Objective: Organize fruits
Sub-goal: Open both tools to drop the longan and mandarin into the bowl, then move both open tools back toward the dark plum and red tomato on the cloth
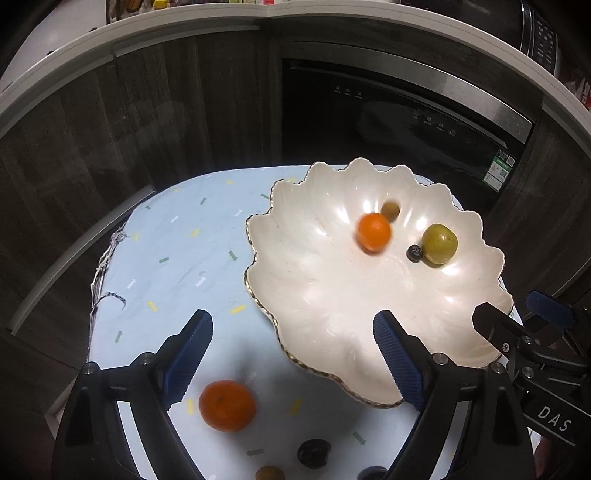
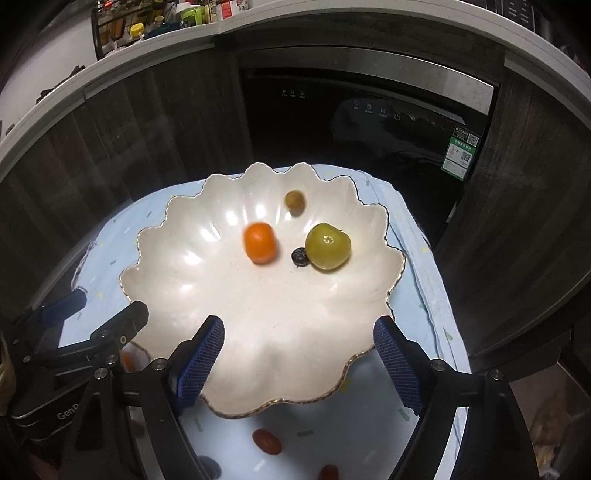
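A cream scalloped bowl point(image 1: 332, 314) point(image 2: 258, 302) with a gold rim stands on the pale blue cloth. In it lie a small blurred orange fruit point(image 1: 373, 232) point(image 2: 259, 242), a green citrus point(image 1: 439, 243) point(image 2: 327, 245), a blueberry point(image 1: 414, 253) point(image 2: 300, 256) and a blurred olive-brown fruit point(image 1: 390, 210) point(image 2: 294, 201). My left gripper point(image 1: 291, 317) point(image 2: 109, 302) is open over the bowl's near left rim, holding nothing. My right gripper point(image 2: 299, 325) point(image 1: 513, 304) hangs open and empty above the near rim. A mandarin point(image 1: 227, 405) lies on the cloth below the left jaws.
Loose on the cloth near me are a dark fruit point(image 1: 313, 453), a small brown one point(image 1: 269, 473) and two red tomatoes point(image 2: 266, 440) point(image 2: 328, 472). Beyond the small table stand dark wood cabinets and a black built-in appliance point(image 2: 369, 122). Bottles point(image 2: 147, 22) crowd the counter above.
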Action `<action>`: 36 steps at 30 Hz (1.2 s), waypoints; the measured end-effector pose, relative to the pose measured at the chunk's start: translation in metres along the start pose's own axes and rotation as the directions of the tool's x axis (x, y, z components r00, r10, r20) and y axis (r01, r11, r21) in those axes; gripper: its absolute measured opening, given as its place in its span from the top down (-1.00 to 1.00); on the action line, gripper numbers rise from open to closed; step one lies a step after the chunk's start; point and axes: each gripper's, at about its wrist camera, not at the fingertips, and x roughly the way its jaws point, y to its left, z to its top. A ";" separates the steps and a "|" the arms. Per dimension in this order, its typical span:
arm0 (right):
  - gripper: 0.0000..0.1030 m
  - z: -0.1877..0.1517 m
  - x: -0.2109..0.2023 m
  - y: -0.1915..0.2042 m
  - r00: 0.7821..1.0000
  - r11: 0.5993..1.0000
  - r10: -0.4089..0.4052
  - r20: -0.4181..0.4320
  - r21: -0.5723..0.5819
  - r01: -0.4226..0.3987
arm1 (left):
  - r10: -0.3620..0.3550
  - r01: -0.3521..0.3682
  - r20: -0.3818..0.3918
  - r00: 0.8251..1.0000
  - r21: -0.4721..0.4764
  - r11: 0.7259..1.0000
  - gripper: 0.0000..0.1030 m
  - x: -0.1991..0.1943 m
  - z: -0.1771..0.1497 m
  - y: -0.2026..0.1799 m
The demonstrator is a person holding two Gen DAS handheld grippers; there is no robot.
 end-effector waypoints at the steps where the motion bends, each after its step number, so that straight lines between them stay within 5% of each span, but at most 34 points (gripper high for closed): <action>1: -0.63 -0.001 -0.001 0.000 1.000 1.000 0.000 0.001 0.000 0.000 | 0.001 -0.001 0.001 1.000 0.000 1.000 -0.75 -0.001 0.000 0.001; 36: -0.63 -0.030 -0.048 -0.010 0.997 1.000 -0.022 0.068 -0.015 0.023 | 0.024 -0.026 0.056 0.998 0.027 0.999 -0.76 -0.059 -0.039 -0.001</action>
